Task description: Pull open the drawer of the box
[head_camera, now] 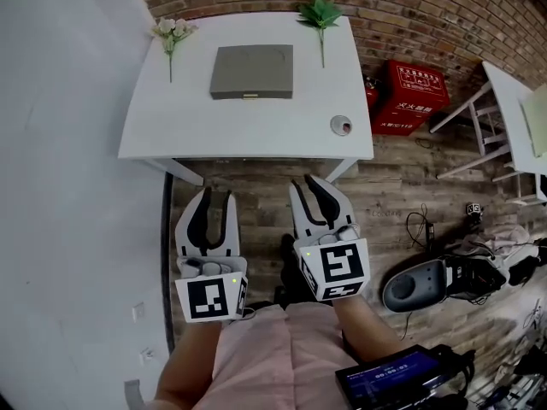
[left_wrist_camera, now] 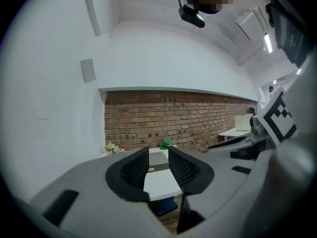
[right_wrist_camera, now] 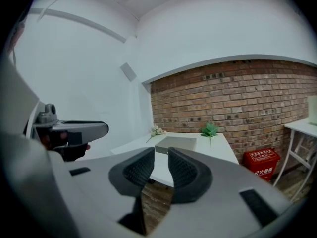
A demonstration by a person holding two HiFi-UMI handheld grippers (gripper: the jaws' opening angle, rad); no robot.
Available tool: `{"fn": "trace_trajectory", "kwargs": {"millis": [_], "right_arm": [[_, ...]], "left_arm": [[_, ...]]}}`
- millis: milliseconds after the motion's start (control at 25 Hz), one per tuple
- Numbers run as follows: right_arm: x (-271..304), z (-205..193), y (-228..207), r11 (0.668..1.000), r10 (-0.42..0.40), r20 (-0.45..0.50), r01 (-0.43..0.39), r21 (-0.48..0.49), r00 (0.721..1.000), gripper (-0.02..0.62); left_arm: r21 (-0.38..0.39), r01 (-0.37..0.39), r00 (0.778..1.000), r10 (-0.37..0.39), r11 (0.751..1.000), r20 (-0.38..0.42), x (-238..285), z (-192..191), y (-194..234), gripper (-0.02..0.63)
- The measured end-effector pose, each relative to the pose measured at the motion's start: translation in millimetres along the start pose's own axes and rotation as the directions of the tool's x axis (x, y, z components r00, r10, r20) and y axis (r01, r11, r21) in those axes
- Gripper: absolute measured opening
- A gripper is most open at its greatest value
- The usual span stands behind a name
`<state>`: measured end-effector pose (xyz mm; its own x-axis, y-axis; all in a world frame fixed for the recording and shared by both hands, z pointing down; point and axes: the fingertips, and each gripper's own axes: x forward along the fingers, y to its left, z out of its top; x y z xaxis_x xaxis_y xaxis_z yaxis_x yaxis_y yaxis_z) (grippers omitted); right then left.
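Presently: grey box (head_camera: 252, 71), flat, lying mid-table toward the far edge of the table (head_camera: 171, 135); its long side runs crosswise, and the drawer front with its pale pull tab (head_camera: 249, 97) faces the table's near edge. Left gripper (head_camera: 215, 196) and right gripper (head_camera: 312, 186): both off the table's near edge, well apart from the box, which lies straight ahead between them, neither clearly nearer. Both pairs of jaws narrowly apart, nothing between. Drawer judged not yet pulled

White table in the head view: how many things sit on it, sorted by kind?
Grey box: 1
Plant sprigs: 2, white flowers and green leaves
Small round object: 1
Total: 4
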<state>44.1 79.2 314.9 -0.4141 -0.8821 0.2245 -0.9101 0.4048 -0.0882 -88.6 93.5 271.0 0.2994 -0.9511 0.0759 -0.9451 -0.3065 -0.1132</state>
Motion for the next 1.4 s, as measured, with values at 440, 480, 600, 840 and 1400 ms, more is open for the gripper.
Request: {"fn": "trace_trajectory", "kwargs": {"millis": [440, 480, 600, 840, 1400], "right_arm": [[77, 30, -53, 0.999, 0.032, 0.026, -0.032, 0.02, 0.999, 0.087], [81, 33, -57, 0.999, 0.034, 0.027, -0.034, 0.021, 0.999, 0.087], [93, 37, -63, 0.999, 0.039, 0.028, -0.04, 0.025, 0.999, 0.087], [116, 39, -67, 0.999, 0.042, 0.028, -0.043, 0.026, 0.999, 0.087], [195, 51, -72, 0.999, -0.027, 0.002, 0.027, 0.026, 1.0, 0.091]], "left_arm": [[0.034, -0.021, 1.0, 0.021, 0.999, 0.003, 87, 17, 8, 0.126], [0.034, -0.024, 1.0, 0.024, 0.999, 0.003, 92, 18, 8, 0.127], [0.035, -0.036, 0.999, 0.036, 0.999, -0.003, 102, 17, 13, 0.126], [0.033, -0.05, 0.999, 0.05, 0.998, -0.009, 116, 11, 27, 0.126], [-0.02, -0.001, 1.0, 0.001, 1.0, -0.009, 187, 2, 88, 0.126]]}}
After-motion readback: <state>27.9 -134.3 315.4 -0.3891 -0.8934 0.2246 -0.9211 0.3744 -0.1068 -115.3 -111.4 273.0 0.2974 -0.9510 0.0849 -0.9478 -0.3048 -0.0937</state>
